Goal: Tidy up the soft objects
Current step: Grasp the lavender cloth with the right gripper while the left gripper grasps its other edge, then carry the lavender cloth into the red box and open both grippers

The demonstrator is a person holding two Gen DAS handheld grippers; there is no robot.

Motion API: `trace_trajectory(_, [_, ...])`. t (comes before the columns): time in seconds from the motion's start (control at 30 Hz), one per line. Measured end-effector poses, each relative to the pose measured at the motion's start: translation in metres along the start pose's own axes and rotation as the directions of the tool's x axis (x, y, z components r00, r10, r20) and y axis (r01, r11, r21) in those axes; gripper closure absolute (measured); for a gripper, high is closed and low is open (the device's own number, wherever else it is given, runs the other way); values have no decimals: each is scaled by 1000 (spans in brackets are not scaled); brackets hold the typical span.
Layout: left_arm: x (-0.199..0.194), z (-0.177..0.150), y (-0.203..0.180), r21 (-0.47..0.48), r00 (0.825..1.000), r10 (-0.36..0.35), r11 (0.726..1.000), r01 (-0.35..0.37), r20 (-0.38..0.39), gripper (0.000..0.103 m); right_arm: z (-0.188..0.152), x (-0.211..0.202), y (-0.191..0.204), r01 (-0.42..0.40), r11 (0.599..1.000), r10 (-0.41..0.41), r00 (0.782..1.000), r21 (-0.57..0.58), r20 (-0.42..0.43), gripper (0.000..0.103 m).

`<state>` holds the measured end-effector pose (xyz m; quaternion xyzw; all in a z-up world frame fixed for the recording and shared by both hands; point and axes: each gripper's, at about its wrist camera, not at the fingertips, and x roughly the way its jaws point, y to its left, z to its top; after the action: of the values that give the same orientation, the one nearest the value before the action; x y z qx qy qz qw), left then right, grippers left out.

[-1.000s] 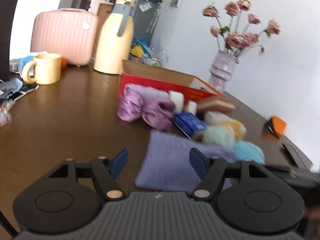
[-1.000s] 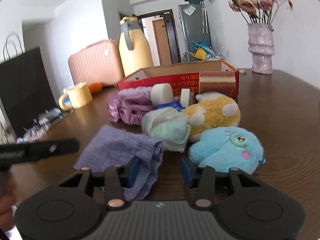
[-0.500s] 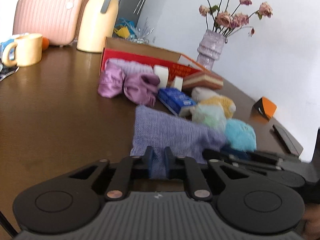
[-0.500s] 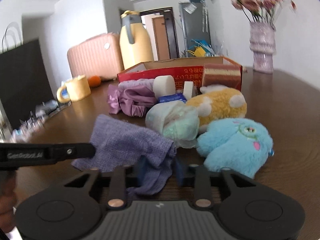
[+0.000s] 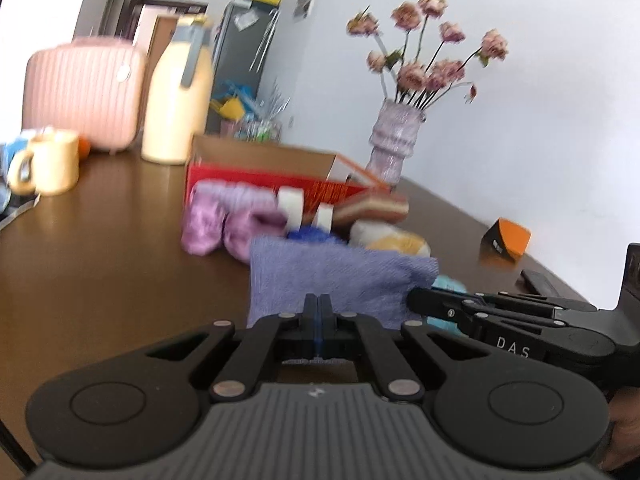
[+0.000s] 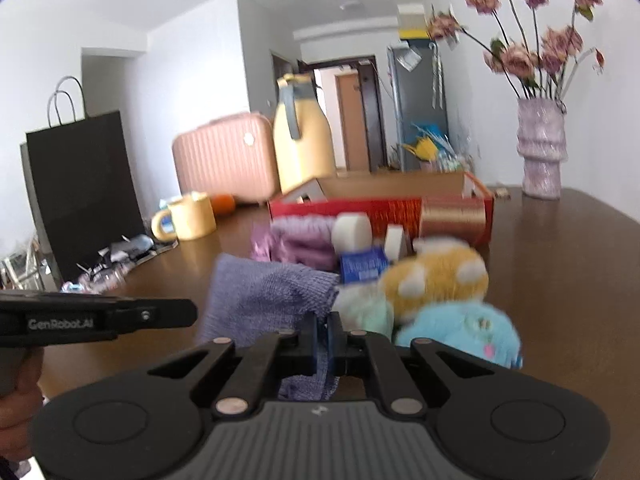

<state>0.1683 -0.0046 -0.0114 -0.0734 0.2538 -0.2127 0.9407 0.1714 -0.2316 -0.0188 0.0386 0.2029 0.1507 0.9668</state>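
In the left wrist view, our left gripper (image 5: 318, 312), open a second ago, has just closed on the near edge of the purple knit cloth (image 5: 340, 276), now raised off the table (image 5: 100, 260). In the right wrist view, our right gripper (image 6: 323, 334) has likewise just clamped the cloth's other corner, beside the blue plush (image 6: 460, 330).

Both cams ride low on their grippers, looking forward across the worktop (image 5: 100, 248); left one sits left (naturally), and both catch the red box (image 6: 380, 208) and vase (image 5: 394, 144).
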Motion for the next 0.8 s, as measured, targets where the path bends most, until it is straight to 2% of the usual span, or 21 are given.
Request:
trace_trajectory(0.1, [4,18,-4,21,999,-14,1000,13,43,102,23,4,-7,-4,1000,5,999,-27,36,99])
trace_trajectory(0.2, [16,55,-6,26,996,-36,999,34,77,102,62,19,-17,-4,997,9,998,-71,64,99])
trace_trajectory(0.37, [64,123,5,36,993,-31,999,27,111,102,147,86,-40,-23,989,32,998,-146,61,99])
trace_trajectory(0.47, [111,161,27,-3,997,14,1000,-14,82,102,197,154,-51,-40,985,41,999,-171,0,99])
trace_trajectory(0.57, [171,199,56,-6,994,101,995,-101,32,102,230,241,-62,-39,985,21,994,-169,-106,99])
trace_trajectory(0.67, [232,227,91,-32,985,165,986,-167,-48,102,241,329,-74,-42,988,2,966,-150,-257,99])
trace_trajectory(0.8, [306,246,124,-7,955,240,969,-245,-172,100,242,414,-87,-29,990,-29,915,-137,-402,97])
